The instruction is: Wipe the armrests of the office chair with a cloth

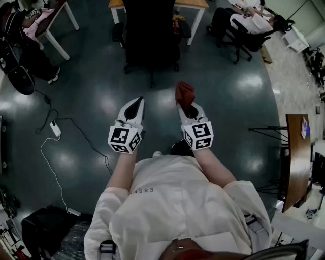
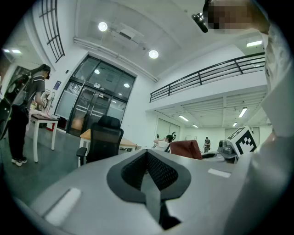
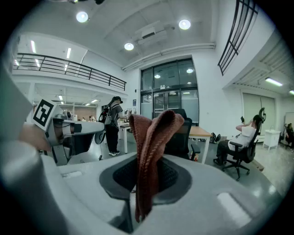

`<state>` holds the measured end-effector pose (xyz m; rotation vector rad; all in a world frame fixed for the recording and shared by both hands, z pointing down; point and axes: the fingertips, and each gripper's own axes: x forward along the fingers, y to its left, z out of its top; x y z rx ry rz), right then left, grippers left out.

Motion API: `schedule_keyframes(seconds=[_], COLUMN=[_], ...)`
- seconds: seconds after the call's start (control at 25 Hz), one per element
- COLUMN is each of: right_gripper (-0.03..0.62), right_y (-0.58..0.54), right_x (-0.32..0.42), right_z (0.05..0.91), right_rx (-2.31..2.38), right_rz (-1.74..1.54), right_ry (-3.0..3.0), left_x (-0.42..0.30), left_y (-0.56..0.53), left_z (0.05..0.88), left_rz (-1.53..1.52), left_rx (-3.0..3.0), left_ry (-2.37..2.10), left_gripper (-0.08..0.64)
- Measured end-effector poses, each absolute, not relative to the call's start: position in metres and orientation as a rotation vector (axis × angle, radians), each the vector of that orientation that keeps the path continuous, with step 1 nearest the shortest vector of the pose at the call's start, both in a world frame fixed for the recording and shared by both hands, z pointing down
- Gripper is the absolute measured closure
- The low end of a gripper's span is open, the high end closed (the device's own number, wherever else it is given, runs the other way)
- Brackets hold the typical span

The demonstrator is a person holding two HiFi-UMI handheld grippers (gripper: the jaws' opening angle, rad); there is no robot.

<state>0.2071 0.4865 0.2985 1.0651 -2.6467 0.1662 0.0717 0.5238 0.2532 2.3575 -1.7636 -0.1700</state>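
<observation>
Nearest, at 6 o'clock, the person's pale sleeves lead out to two smooth grey moulded claws, each carrying a cube with black-and-white square markers. The left claw (image 1: 136, 101) has its ribbed black pads pressed together with nothing between them. Just beside it, the right claw (image 1: 187, 105) is clamped on a rust-red cloth (image 1: 184, 92), a coarse ribbed weave folded over so a rounded loop stands above the jaw tips and a loose end hangs below them. Both claws hang over a glossy dark floor (image 1: 91, 101) that mirrors the ceiling lights. At 9 o'clock a white power strip (image 1: 55, 128) lies on that floor with thin cables trailing from it. At 12 o'clock, well apart from the cloth, stands the black office chair (image 1: 151, 35) with a mesh back, its back toward the person. Behind it is a wooden table (image 1: 193, 4) on white legs. At 1 o'clock a seated person (image 1: 249, 23) leans back in another black chair.
</observation>
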Motion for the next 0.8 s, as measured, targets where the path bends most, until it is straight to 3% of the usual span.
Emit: schedule_keyframes(seconds=[0.8], right_gripper=[0.543], right_y=[0.469], right_x=[0.219], right_z=[0.295], right_rx=[1.138], right_rz=[0.194], right_ry=[-2.641], left_x=[0.073], left_y=[0.515], left_z=[0.254], left_rz=[-0.178], left_rx=[2.354], left_ry=[-1.784], left_gripper=[0.543])
